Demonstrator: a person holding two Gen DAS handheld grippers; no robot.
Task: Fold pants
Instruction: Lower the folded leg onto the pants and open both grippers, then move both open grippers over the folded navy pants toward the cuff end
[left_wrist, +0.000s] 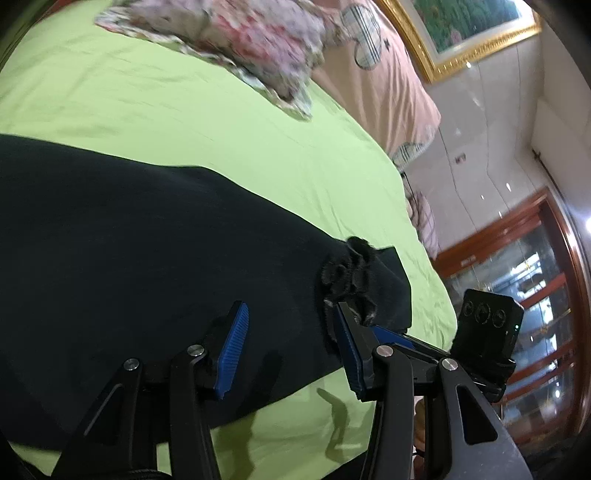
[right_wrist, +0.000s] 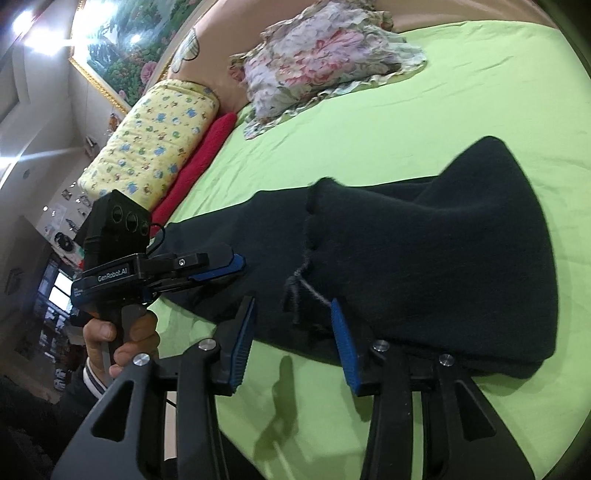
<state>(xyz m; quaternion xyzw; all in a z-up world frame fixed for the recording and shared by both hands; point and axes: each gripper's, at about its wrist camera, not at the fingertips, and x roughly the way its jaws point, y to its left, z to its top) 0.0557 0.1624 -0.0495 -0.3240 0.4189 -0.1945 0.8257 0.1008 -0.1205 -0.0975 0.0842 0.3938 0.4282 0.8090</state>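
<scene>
On green bedsheet (left_wrist: 229, 122): black pants (left_wrist: 129, 229) spread flat across near part of bed, folded over themselves, a raised fold layer on top in right wrist view. Frayed hem or waistband edge with loose threads (right_wrist: 299, 284) near front border of cloth. Left gripper (left_wrist: 291, 350) released, blue pads (left_wrist: 232, 350) parted, hovering over pants edge, nothing pinched between. Right gripper (right_wrist: 295, 343) likewise released, pads apart just above near edge of pants, no cloth clamped. Hand (right_wrist: 122, 336) wrapped round left gripper's handle, seen from right wrist. Floral pillow (right_wrist: 325, 62) farther up bed, well apart from pants; yellow patterned bolster (right_wrist: 155, 136) and red cushion (right_wrist: 199, 162) along bed's side.
</scene>
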